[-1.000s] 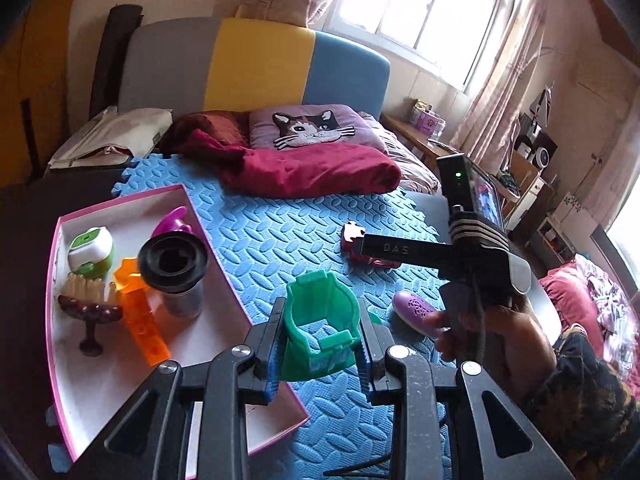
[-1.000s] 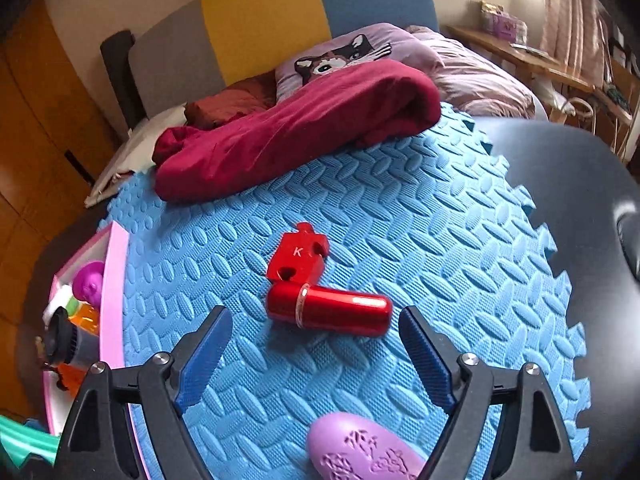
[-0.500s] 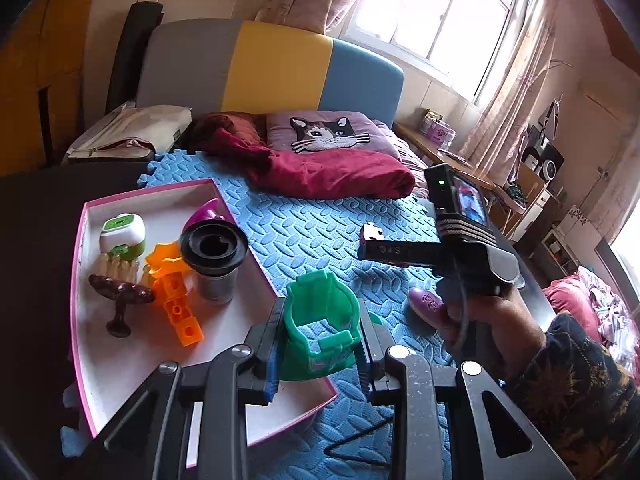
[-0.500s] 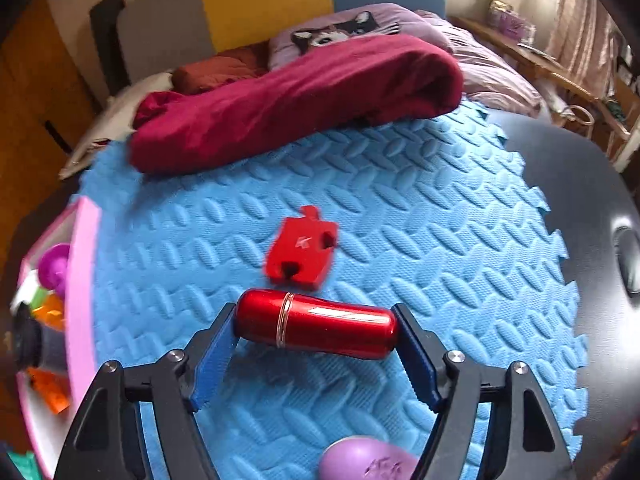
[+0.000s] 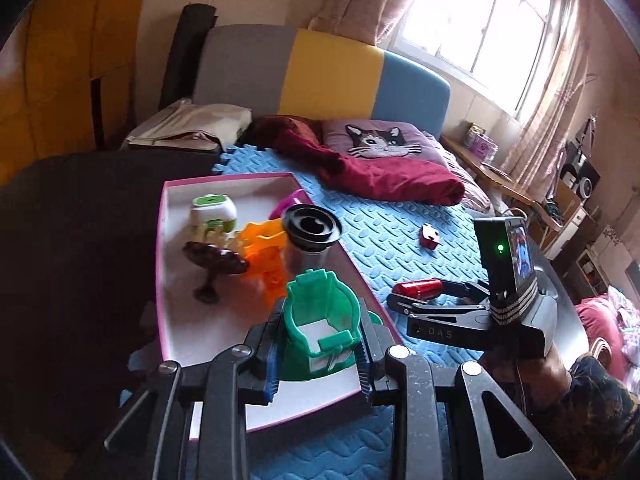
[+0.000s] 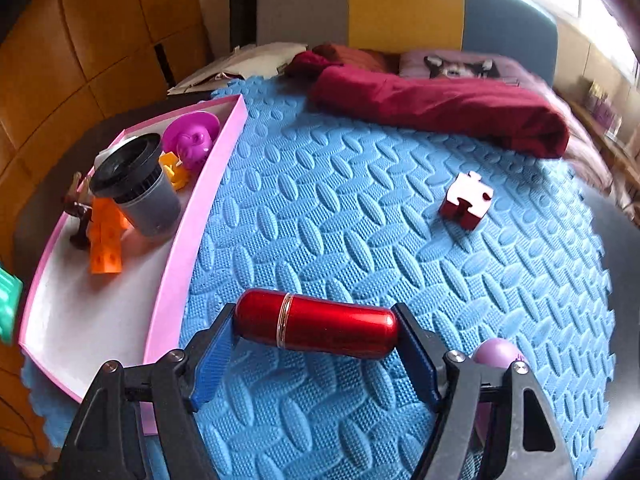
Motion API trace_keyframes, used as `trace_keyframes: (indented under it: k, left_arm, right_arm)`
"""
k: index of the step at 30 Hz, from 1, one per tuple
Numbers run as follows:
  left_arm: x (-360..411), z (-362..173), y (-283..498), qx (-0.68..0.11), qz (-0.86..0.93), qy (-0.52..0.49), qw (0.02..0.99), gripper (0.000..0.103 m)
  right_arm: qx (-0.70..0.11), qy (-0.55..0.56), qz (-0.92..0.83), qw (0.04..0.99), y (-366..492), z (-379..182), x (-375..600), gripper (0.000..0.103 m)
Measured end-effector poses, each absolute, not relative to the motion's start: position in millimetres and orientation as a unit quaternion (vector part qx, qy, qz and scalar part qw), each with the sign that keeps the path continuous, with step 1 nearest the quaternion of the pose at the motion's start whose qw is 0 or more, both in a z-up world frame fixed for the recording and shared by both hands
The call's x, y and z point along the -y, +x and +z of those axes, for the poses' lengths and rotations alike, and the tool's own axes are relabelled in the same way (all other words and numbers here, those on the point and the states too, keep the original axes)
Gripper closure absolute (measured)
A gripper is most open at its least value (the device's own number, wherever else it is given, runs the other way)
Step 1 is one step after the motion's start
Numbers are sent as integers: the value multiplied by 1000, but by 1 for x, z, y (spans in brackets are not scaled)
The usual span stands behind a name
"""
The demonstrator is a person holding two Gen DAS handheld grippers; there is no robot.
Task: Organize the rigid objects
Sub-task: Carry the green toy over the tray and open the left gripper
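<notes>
Right gripper now clamped on red capsule, lifted off blue mat – a second ago jaws apart; left gripper still clamped on green cup, now over pink tray – both near drop-off

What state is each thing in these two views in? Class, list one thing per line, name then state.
left tongs: shut on the green cup, above the tray
green cup: gripped, upright
right tongs: shut on the red cylinder
red cylinder: gripped at both ends, lying crosswise
pink tray: open, holding toys
black-lidded cup: upright in the tray
red puzzle piece: loose on the mat
purple toy: on the mat, mostly hidden
</notes>
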State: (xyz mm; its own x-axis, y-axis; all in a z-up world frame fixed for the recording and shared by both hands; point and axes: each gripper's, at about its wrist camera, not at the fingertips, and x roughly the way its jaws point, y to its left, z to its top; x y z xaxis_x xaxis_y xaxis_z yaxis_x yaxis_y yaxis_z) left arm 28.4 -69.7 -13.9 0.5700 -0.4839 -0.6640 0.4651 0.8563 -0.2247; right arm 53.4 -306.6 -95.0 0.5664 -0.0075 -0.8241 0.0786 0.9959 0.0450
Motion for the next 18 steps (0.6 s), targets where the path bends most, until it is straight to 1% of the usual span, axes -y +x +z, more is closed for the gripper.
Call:
trace_keyframes:
  k: [6, 18]
  left_arm:
    - [56, -17, 21, -371, -238, 4, 898, 72]
    - [50, -29, 15, -385, -222, 10, 896, 72]
  right_arm:
    - [-430, 41, -38, 901, 41, -97, 305, 26]
    - [-428, 40, -41, 902, 40, -97, 304, 26]
